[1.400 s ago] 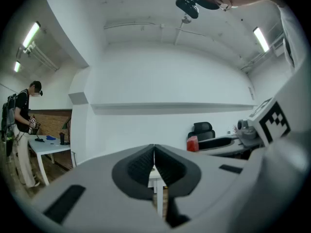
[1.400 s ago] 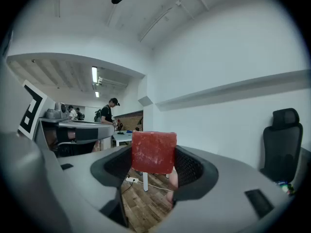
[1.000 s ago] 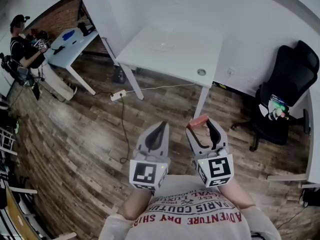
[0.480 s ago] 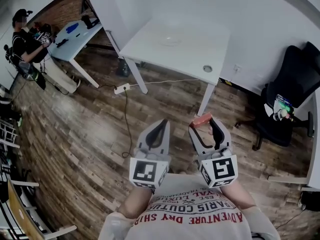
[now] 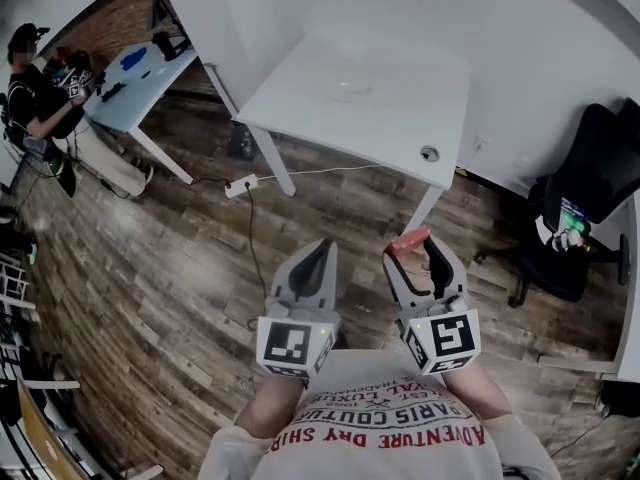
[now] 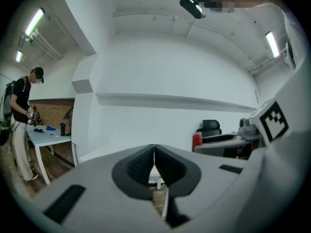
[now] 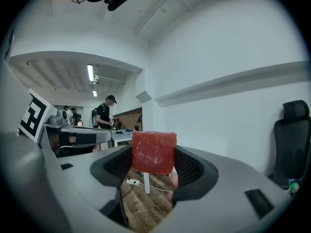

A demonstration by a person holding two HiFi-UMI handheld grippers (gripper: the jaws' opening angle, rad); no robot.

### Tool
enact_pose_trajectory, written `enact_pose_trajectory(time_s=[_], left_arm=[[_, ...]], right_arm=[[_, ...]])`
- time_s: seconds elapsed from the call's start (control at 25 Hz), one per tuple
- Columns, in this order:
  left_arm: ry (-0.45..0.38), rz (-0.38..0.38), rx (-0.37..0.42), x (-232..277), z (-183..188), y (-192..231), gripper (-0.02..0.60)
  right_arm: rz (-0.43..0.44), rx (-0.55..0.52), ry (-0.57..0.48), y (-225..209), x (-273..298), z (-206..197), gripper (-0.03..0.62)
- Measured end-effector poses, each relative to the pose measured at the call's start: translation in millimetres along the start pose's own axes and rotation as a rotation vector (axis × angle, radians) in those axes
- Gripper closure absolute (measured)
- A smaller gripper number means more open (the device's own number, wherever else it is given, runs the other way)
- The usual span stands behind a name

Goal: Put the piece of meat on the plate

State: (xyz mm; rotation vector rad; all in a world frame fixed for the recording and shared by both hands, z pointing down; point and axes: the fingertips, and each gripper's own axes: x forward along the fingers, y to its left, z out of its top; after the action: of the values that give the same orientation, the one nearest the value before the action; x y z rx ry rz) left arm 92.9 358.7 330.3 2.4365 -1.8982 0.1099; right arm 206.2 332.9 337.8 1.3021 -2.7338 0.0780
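Wood-plank floor (image 5: 150, 268) underfoot; white counter (image 5: 400, 118) ahead, bearing a pale plate (image 5: 349, 91) near its middle. Black office chair (image 5: 590, 198) at far right. Left tongs (image 5: 319, 253) clenched, pads pressed together on nothing. Right tongs (image 5: 420, 247) grasping the red piece of meat (image 7: 154, 152) at the tips, held in the air over the floor, well apart from plate and counter.
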Motion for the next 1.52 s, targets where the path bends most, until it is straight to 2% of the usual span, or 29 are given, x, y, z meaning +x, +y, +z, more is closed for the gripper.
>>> enact_pose_trajectory(time_s=[0.48, 0.68, 1.04, 1.2, 1.52], left_arm=[[0.009, -0.086, -0.029, 93.0, 16.7, 184.8, 0.574], [0.007, -0.122, -0.031, 125.5, 19.9, 237.3, 0.574], [0.051, -0.143, -0.079, 189.4, -2.9, 285.7, 0.574], [0.058, -0.144, -0.066, 226.5, -6.4, 297.2, 0.574], [0.053, -0.15, -0.037, 335.3, 15.5, 317.4, 0.574]], right_arm=[[-0.107, 0.018, 0.036, 32.5, 183.1, 33.4, 0.315], [-0.144, 0.028, 0.038, 38.3, 237.2, 43.5, 0.315], [-0.197, 0.061, 0.08, 4.1, 306.4, 32.8, 0.316], [-0.202, 0.073, 0.081, -22.4, 339.2, 27.7, 0.315], [-0.198, 0.091, 0.065, -95.5, 419.3, 42.9, 0.316]])
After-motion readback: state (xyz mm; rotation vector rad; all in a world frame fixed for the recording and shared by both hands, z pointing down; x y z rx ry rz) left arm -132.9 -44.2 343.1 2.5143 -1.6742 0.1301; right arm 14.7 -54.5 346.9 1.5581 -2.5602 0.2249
